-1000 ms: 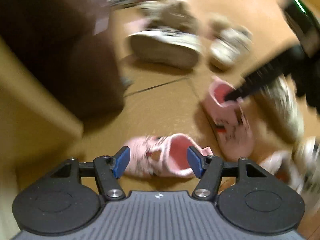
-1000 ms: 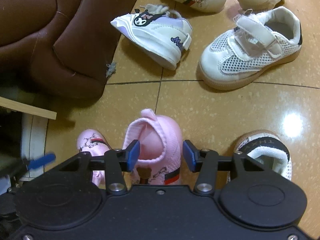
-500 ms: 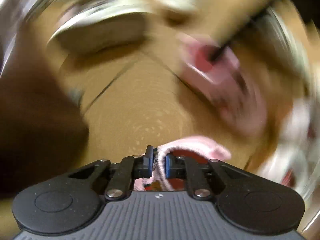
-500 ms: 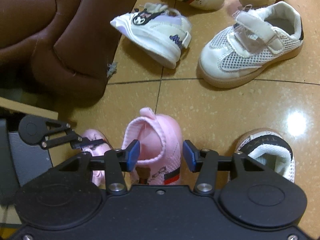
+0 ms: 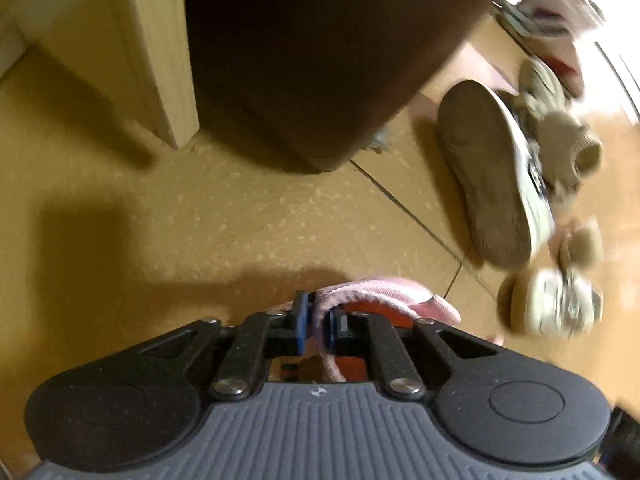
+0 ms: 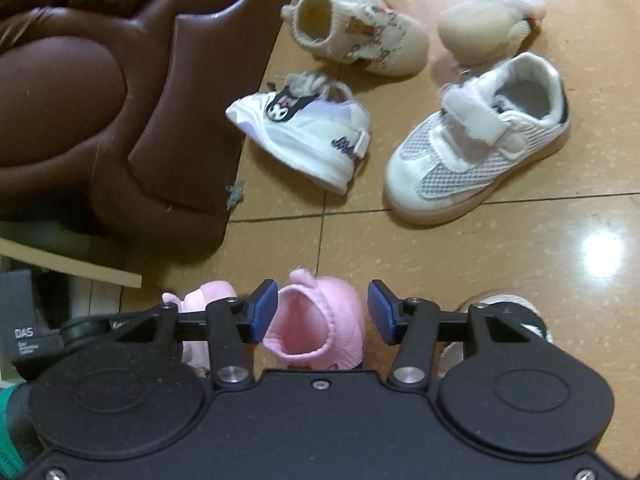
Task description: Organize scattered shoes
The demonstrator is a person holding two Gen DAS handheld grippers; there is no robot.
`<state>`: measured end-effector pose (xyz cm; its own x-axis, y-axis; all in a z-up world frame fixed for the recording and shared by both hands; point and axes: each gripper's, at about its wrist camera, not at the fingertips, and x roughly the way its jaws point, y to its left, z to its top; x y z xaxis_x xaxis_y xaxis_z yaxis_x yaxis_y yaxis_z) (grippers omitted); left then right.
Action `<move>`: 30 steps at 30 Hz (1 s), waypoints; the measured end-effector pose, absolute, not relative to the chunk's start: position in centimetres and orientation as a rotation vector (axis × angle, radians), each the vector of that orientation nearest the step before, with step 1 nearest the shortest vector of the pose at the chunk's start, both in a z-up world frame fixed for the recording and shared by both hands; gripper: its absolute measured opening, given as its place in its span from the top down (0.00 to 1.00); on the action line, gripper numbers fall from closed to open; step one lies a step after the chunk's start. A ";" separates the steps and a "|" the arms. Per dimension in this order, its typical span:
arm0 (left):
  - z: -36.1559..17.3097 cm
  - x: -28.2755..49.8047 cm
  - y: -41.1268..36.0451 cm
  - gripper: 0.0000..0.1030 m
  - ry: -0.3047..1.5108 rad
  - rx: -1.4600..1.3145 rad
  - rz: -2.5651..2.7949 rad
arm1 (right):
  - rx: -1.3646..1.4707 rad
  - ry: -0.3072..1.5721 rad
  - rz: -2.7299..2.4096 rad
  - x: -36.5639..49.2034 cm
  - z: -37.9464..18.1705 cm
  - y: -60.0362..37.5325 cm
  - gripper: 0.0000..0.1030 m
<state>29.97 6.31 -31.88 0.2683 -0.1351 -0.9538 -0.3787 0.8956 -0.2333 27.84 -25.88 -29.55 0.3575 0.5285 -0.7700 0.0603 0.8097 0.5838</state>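
The left hand-held gripper [image 5: 316,326] is pinched tight on the soft edge of a pink shoe [image 5: 376,294]. The blue pads [image 5: 299,326] squeeze the knit rim, and the shoe sits right at the tips, just above the tan floor [image 5: 200,220].

The right hand-held gripper [image 6: 322,312] is wide apart and grips nothing. A second pink shoe [image 6: 320,320] sits between its blue pads [image 6: 264,310], with its opening facing up. It is hard to tell if the pads touch it.

The right view shows more. The first pink shoe peeks out to the left of the gripper there, beside the left tool's black body. A bit farther, a white cartoon shoe [image 6: 304,132] lies tipped near the brown sofa [image 6: 100,100]. A white mesh shoe [image 6: 476,140] with a strap stands beside it. Farthest off are two cream shoes [image 6: 356,36].

The left view is blurry. It shows the tipped shoe's dirty sole [image 5: 484,184], and a pale wooden board [image 5: 160,52] beside the dark sofa, which the right view shows only as a thin edge.
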 end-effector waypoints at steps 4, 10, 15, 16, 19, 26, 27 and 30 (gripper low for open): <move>-31.6 30.9 4.3 0.58 1.328 -0.168 0.008 | 0.595 1.177 0.311 27.9 -29.6 -27.1 0.49; -32.2 30.9 3.0 0.72 1.342 0.052 -0.181 | 0.610 1.179 0.308 27.8 -29.7 -27.7 0.49; -32.7 29.9 5.3 0.80 1.328 -0.356 0.001 | 0.617 1.181 0.293 27.8 -30.0 -28.5 0.50; -32.8 29.7 5.4 0.80 1.319 -0.396 0.031 | 0.621 1.179 0.283 27.8 -30.1 -28.8 0.50; -32.9 28.9 5.8 0.80 1.287 -0.546 0.139 | 0.633 1.179 0.260 27.8 -30.2 -29.5 0.49; -33.4 27.8 6.0 0.71 1.267 -0.750 0.260 | 0.631 1.179 0.257 27.6 -30.1 -30.2 0.49; -33.5 27.8 5.9 0.64 1.265 -0.767 0.254 | 0.633 1.177 0.255 27.6 -30.1 -30.3 0.49; -31.8 28.3 4.3 0.33 1.270 -0.534 0.148 | 0.632 1.173 0.250 27.6 -30.0 -30.7 0.49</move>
<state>28.35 4.33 -31.81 0.3057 -0.1831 -0.9344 -0.3929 0.8696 -0.2989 27.61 -30.71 -29.98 0.3841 0.4976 -0.7777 0.1374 0.8022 0.5811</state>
